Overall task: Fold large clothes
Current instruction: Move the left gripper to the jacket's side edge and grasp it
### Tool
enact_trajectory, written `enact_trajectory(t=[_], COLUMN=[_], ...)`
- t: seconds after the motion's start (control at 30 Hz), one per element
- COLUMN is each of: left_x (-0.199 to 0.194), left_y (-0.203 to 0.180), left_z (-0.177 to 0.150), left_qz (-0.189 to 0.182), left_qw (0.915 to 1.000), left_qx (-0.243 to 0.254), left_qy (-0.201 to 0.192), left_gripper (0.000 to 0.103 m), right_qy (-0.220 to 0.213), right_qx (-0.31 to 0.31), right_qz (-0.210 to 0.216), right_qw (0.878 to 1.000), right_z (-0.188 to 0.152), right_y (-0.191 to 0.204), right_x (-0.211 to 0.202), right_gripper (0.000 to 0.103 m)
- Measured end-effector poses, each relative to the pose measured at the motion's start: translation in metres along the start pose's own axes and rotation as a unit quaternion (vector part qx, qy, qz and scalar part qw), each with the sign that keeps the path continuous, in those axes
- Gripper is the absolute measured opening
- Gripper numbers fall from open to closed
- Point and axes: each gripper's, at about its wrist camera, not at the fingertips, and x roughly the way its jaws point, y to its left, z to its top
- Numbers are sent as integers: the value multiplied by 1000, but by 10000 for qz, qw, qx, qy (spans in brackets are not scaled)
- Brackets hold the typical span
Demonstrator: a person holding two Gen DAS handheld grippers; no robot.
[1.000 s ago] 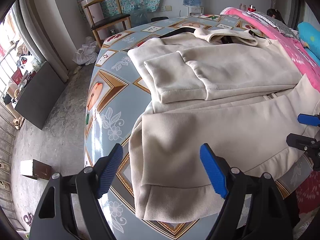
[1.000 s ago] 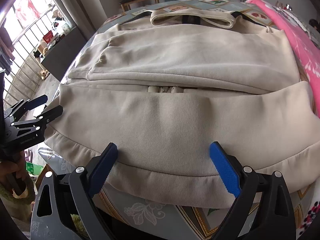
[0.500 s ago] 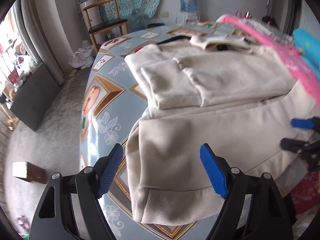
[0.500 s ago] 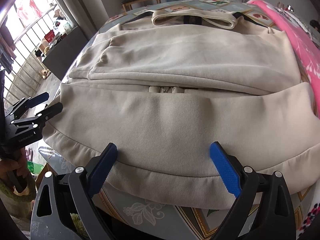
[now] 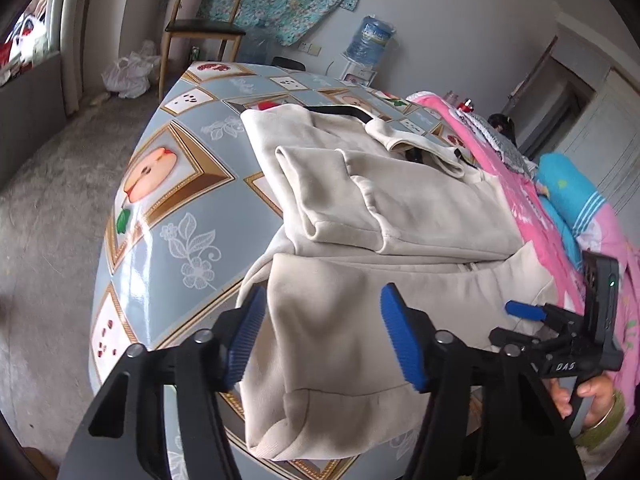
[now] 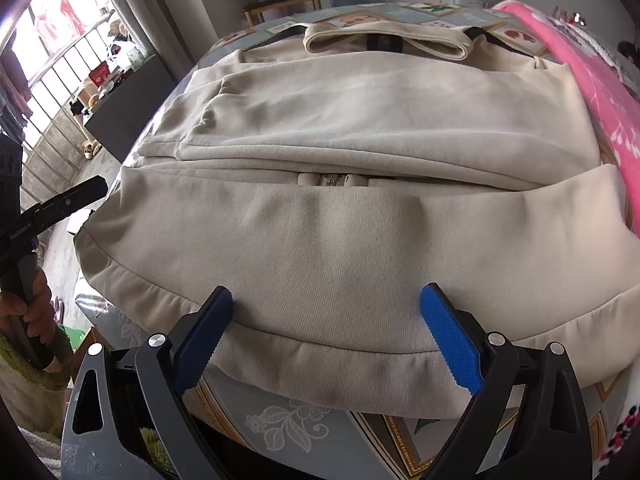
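The left gripper (image 5: pixel 322 338), jaws closing, straddles the near corner of a cream jacket (image 5: pixel 400 208), the cloth rising between its blue pads (image 5: pixel 402 340) with a gap visible on each side, so the hem is framed but not yet pinched. The right gripper (image 6: pixel 326 338) hangs over the middle of the same hem (image 6: pixel 320 360), its fingers wide apart and clear of the fabric, the hem band lying just beyond and between the tips. Placed this way, one tool at the corner and one along the edge, the pair looks set to lift the bottom of the garment together and carry it up over the body, a judgement from the layout alone. Beyond the fingers the jacket lies flat on a patterned table (image 5: pixel 168 208), its sleeves (image 5: pixel 332 196) already folded across the chest and the collar (image 6: pixel 384 40) at the far end, which suggests the side folds are done and the lengthwise fold remains. A pink blanket (image 6: pixel 592 80) lies at the jacket's far right side; a chair (image 5: pixel 204 28) and water bottle (image 5: pixel 374 40) stand well beyond the table. A hand (image 5: pixel 596 396) grips the right tool's handle at the frame's edge.
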Motion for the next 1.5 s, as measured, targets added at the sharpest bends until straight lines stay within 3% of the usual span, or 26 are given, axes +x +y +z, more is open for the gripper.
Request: enact_trajectory(t=[0.07,0.2,0.37,0.6,0.7,0.93,1.23,1.37,1.5], left_x=[2,12,23,27,22,10,38,39,32], left_y=[-3,-7,2,14,16,27,36,40,29], left_z=[0,-1,-3,9,10,12,21,17,11], left_qz=[-19,360,349,111,-150,-973,-844,-983,-1047], left_qw=[10000,9987,9973,9975,9976,9915,9894,9859,9865], left_qx=[38,112,-116,-319,-404,-758,-864,-1025,-707], left_qy=[44,354,630,622,543,421,809,887,1043], left_gripper=[55,54,49,37,31,30,30,30,30], right_qy=[-10,-15,-43,-58,-70,-30,-90,-100,-121], right_qx=[-3,-8,0,-2,-3,-54,-12,-32,-43], right_qz=[9,17,45,67,71,53,60,87,106], right_qw=[10000,10000,10000,10000,10000,10000,9999,9999,9999], right_z=[0,0,-1,-2,-2,-1,-3,-4,-4], right_y=[0,0,-2,-4,-5,-4,-6,-6,-7], right_x=[0,0,-1,-2,-2,-2,-3,-4,-4], right_gripper=[91,91,91,91,91,91,91,91,91])
